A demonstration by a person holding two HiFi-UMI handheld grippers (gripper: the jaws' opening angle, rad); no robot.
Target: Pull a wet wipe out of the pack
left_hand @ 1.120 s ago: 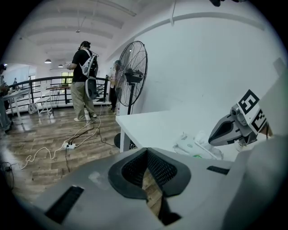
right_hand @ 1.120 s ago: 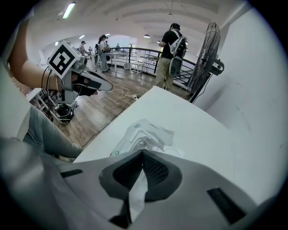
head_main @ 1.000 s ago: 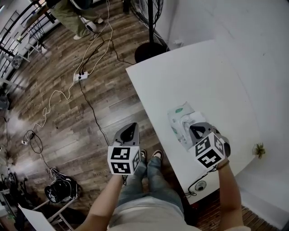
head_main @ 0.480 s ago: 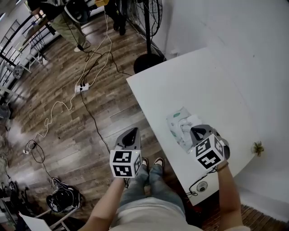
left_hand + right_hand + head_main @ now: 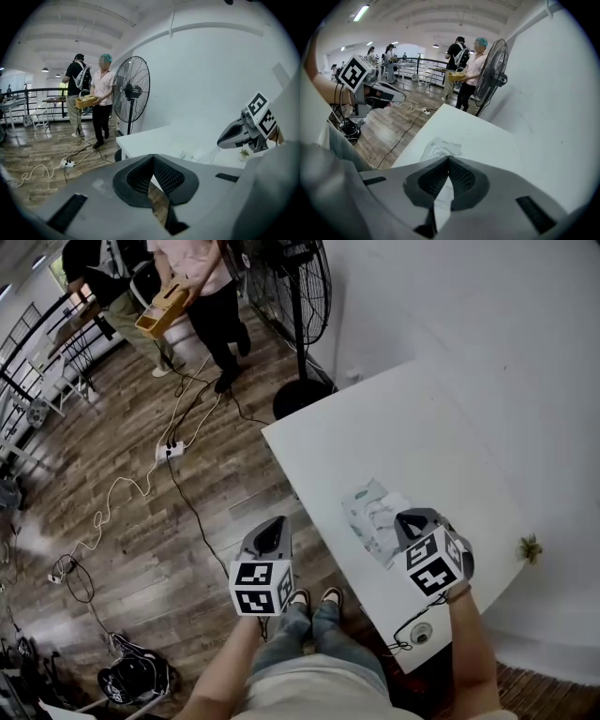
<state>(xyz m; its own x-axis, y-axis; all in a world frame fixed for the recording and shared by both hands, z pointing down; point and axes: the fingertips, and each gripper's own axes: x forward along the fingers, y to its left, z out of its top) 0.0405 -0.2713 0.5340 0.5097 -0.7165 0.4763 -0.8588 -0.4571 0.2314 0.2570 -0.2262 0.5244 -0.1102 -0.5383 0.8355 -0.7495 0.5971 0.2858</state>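
See the pack [image 5: 366,521] lying flat on the surface [image 5: 403,418], close to its left edge and toward the near corner, with a white tuft of wet wipe [image 5: 390,506] standing up from the opening on top. Note the right gripper [image 5: 413,518] clenched, tips pressed together right at that tuft; cannot tell whether a fold is caught between them. Note the left gripper [image 5: 273,527] clenched on nothing, held off the surface over the wooden floor [image 5: 141,521], well apart from the pack. Expect a soft, limp, damp sheet: light, liable to stretch or tear if yanked, and likely to drag the next sheet along. Expect the pack itself, light and crinkly, to lift or slide with the pull unless pinned. Best to pinch the tuft low, near the opening, and draw straight up.
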